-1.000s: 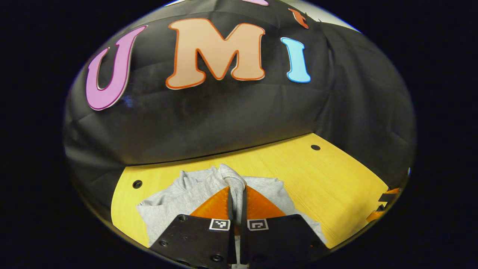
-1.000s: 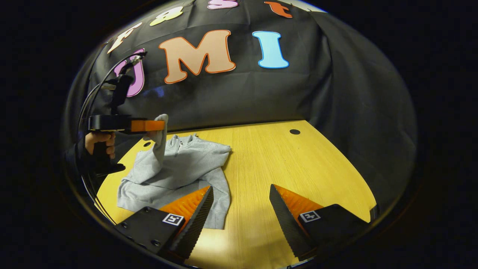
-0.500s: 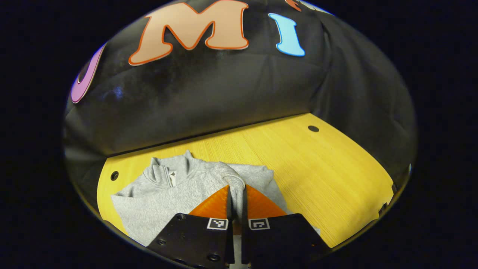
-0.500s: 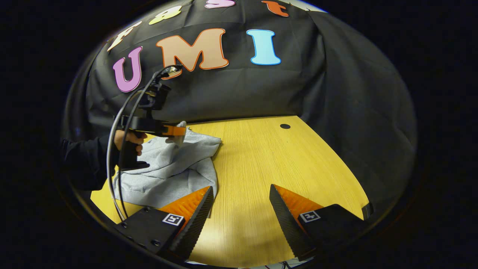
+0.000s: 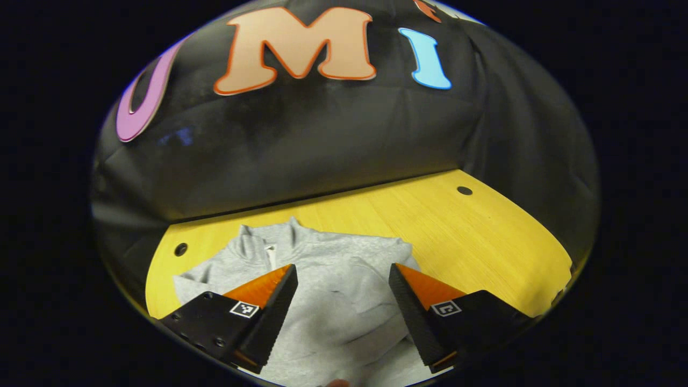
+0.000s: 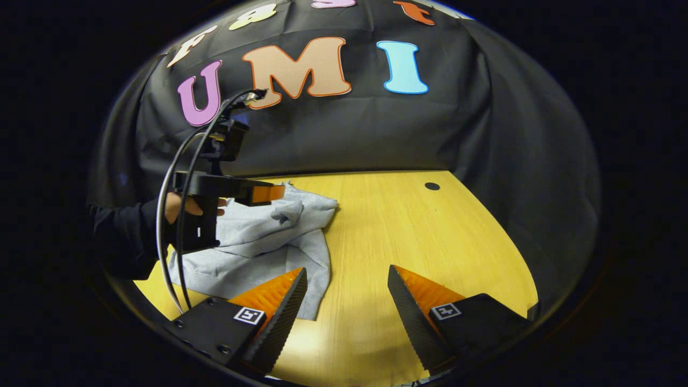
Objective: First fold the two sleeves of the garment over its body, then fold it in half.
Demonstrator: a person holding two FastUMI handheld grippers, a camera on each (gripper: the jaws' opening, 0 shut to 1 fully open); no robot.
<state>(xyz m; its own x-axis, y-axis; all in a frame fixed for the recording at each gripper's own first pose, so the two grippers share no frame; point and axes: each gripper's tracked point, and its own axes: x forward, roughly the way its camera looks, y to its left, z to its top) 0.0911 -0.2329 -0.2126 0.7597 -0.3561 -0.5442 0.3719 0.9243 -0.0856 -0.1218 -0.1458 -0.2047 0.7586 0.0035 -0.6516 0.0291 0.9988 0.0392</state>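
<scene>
A light grey zip-neck sweatshirt lies on the yellow wooden table, its collar toward the back wall. One sleeve rests folded across its body. My left gripper hovers open just above the body with nothing between its fingers; in the right gripper view the left gripper is held by a hand over the garment. My right gripper stands open near the table's front edge, beside the sweatshirt's right hem, holding nothing.
The black cloth wall closes the table at the back and right. Small dark holes mark the tabletop near the back. Bare wood spreads to the right of the garment. A cable loops from the left gripper.
My left gripper carried the sleeve cuff across the sweatshirt's body, lowered it, then opened and let it go. The sleeve now lies on the body. My right gripper stayed open, hardly moving.
</scene>
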